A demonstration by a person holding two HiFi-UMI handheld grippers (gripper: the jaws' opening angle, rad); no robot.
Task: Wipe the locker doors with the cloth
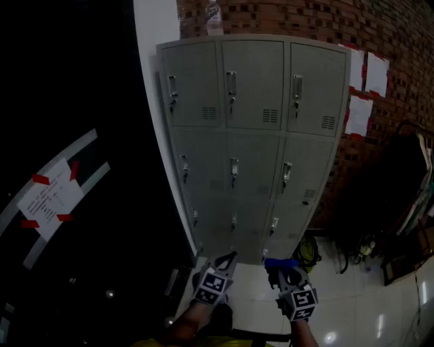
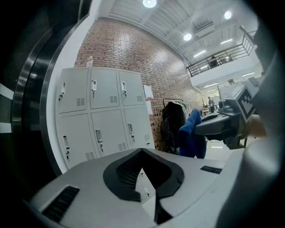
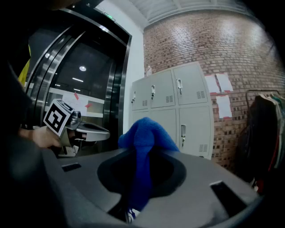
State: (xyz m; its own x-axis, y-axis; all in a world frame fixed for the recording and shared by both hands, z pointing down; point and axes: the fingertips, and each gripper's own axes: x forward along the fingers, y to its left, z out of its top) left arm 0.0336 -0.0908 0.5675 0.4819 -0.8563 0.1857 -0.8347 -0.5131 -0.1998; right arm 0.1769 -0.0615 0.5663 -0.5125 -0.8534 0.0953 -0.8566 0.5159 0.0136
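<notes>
A grey block of lockers (image 1: 254,142), three doors wide and three high, stands against a brick wall, all doors closed. The lockers (image 2: 100,116) also show in the left gripper view, and in the right gripper view the lockers (image 3: 178,107) stand ahead. My right gripper (image 1: 279,268) is shut on a blue cloth (image 1: 279,262), which bunches up above the jaws as the cloth (image 3: 144,142) in its own view. My left gripper (image 1: 227,259) is shut and holds nothing. Both grippers hang side by side, some way in front of the bottom row of doors.
A water bottle (image 1: 213,17) stands on top of the lockers. A white pillar (image 1: 156,101) and a dark glass door with a taped paper (image 1: 51,200) lie left. Papers (image 1: 359,95) hang on the brick wall; a clothes rack (image 1: 407,183) and a yellow item (image 1: 308,252) are at right.
</notes>
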